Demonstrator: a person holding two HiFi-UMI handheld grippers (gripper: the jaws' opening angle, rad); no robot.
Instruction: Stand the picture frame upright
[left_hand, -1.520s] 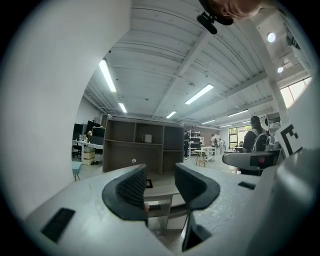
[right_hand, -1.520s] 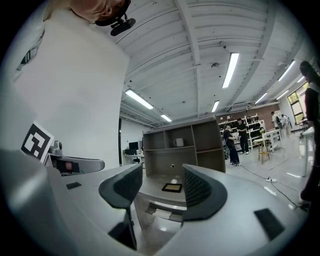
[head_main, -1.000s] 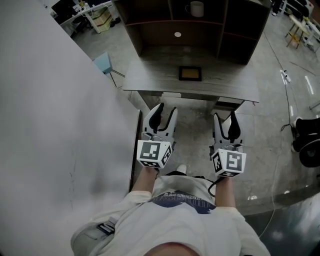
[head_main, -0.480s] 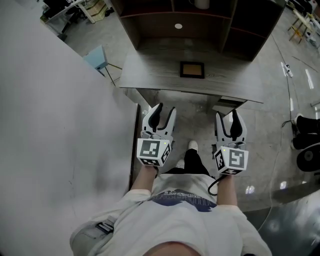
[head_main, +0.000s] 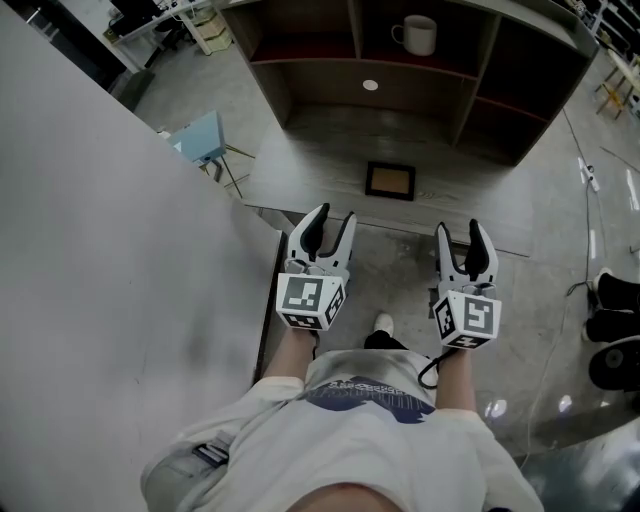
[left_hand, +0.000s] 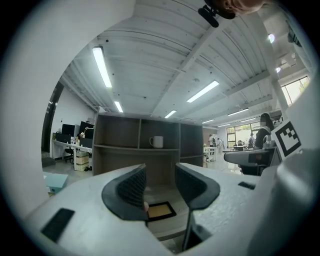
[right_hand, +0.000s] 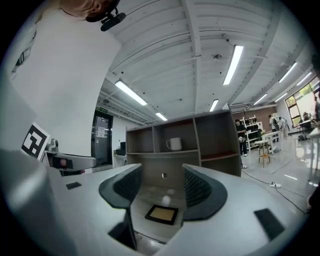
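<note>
- Picture frame (head_main: 390, 181): lies flat, face up, on the grey wooden desk (head_main: 300, 165), just above the middle of the head view. It has a dark border and a tan centre. It is not upright in any view.
- Left gripper (head_main: 335, 215): held ahead of the person's body, lower centre-left of the head view, over the floor and short of the desk's front edge. Its own view shows the jaws parted to a moderate gap with nothing between the pads. The frame shows through that gap, well beyond them.
- Right gripper (head_main: 458, 230): lower centre-right of the head view, level with the left one. The jaws are parted to a similar moderate gap and are empty. The frame again shows low in the gap, well apart from the jaws.
- Contact: none. Neither gripper touches the frame or the desk.
- Surroundings: a dark shelf unit (head_main: 520, 90) stands at the back of the desk, with a white mug (head_main: 418, 35) on its upper shelf, at the top of the head view.
- Assessment of progress: no part of the task is done, and this reads as the approach stage.
- Outstanding, by judgement: close on the desk, take an edge of the frame, tilt it up and leave it standing.
- Whether the frame has a rear stand cannot be told.
</note>
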